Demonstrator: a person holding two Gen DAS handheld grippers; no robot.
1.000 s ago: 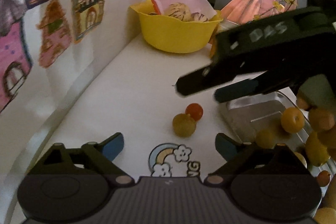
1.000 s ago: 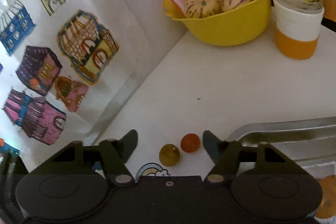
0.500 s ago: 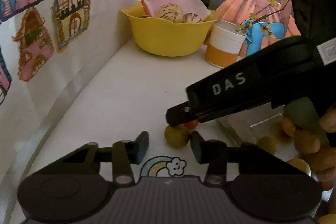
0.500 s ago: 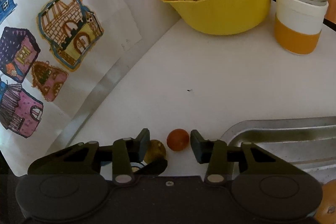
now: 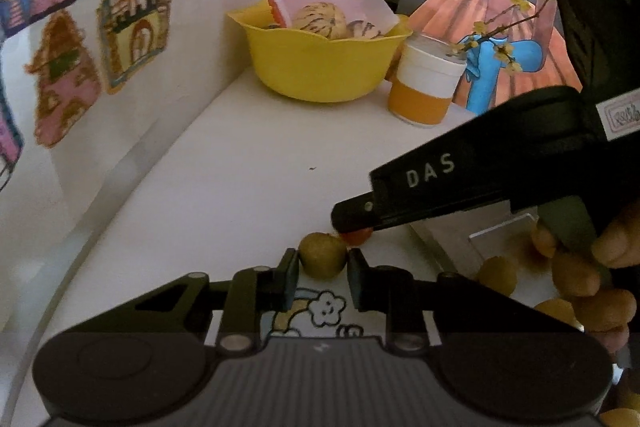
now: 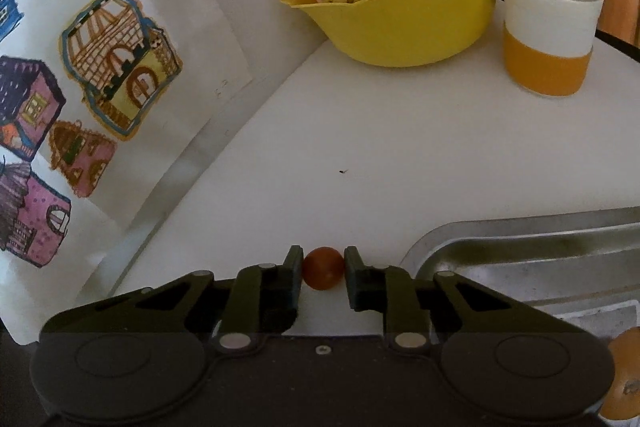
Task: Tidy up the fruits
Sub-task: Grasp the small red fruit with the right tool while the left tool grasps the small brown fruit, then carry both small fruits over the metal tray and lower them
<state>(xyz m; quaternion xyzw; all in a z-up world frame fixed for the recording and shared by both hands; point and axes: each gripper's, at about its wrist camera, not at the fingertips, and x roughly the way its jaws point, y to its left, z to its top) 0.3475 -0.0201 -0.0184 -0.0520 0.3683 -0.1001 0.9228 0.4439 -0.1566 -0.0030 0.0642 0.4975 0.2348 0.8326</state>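
On the white table, a small yellow-green fruit point(image 5: 322, 254) sits between my left gripper's point(image 5: 323, 269) fingers, which touch it on both sides. Just right of it lies a small red fruit point(image 5: 356, 237), half hidden under the tip of my right gripper point(image 5: 352, 221). In the right wrist view the red fruit point(image 6: 323, 268) is pinched between the right gripper's point(image 6: 323, 273) two fingers. Both fruits rest on the table beside the metal tray point(image 6: 520, 251). Several yellow and orange fruits point(image 5: 498, 273) lie in the tray point(image 5: 496, 229).
A yellow bowl point(image 6: 404, 27) holding two striped melons and pink paper stands at the back, with a white-and-orange jar point(image 6: 548, 39) to its right. A wall with house drawings point(image 6: 120, 63) runs along the left. A person's hand point(image 5: 618, 247) holds the right gripper.
Both grippers moved forward and down to the two loose fruits and shut, the left on the yellow-green fruit and the right on the red one.
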